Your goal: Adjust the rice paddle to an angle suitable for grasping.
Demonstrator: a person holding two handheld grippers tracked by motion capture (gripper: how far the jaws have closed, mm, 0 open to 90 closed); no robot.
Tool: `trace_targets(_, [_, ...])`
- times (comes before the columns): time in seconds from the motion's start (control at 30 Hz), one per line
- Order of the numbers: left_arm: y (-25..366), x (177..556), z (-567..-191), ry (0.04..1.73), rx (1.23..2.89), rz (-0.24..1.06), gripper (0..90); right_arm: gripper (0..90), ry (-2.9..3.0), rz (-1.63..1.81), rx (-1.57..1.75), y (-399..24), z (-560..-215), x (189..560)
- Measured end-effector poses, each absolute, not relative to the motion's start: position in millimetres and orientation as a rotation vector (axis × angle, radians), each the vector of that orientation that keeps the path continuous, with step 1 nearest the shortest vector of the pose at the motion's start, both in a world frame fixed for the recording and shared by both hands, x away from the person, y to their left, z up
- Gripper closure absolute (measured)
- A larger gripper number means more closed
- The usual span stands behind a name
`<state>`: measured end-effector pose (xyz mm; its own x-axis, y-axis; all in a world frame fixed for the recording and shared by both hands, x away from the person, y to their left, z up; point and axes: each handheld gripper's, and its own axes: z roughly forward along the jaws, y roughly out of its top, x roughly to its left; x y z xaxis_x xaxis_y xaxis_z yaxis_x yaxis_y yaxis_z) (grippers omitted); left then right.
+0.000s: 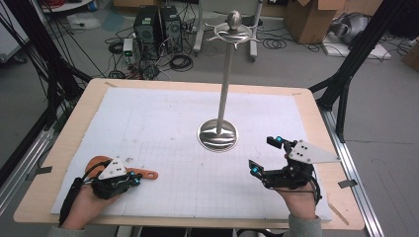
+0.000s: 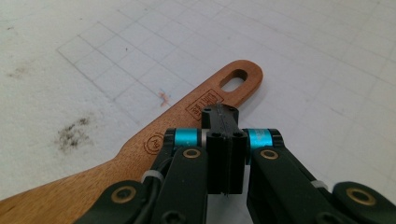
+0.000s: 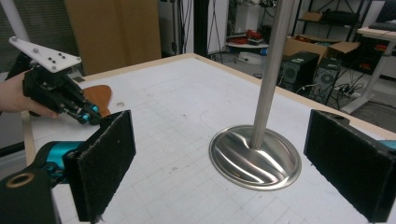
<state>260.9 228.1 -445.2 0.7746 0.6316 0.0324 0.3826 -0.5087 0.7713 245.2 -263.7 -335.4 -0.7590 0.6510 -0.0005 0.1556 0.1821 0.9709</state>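
The wooden spatula (image 1: 129, 173) lies flat on the worktop (image 1: 64, 143) at its near left corner, blade toward the left edge, handle pointing right. The left tool (image 2: 223, 122) sits over the handle with its jaws together; whether the handle is pinched between them cannot be told, since the closed pads cover the contact point. The right tool (image 3: 219, 163) rests at the near right with jaws wide apart and nothing between them, facing the metal stand (image 1: 218, 133).

Handling: the spatula appears light, rigid and smooth, and is unlikely to break. Grip the narrow handle near its hanging slot.

Obscured: the left hand (image 1: 91, 200) and tool cover most of the blade.
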Motion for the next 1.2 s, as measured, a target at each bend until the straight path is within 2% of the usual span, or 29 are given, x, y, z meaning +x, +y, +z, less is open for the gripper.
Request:
trace_targets(0.57, [207.7, 291.8, -442.7, 0.833, 2.179, 0.466, 89.5, 7.7, 2.054, 1.600, 0.769, -264.6, -336.8, 245.5])
trace_targets(1.2, [213.9, 318.8, -441.5, 0.941, 2.155, 0.511, 89.6, 7.7, 2.048, 1.602, 0.766, -266.7, -336.9, 246.0])
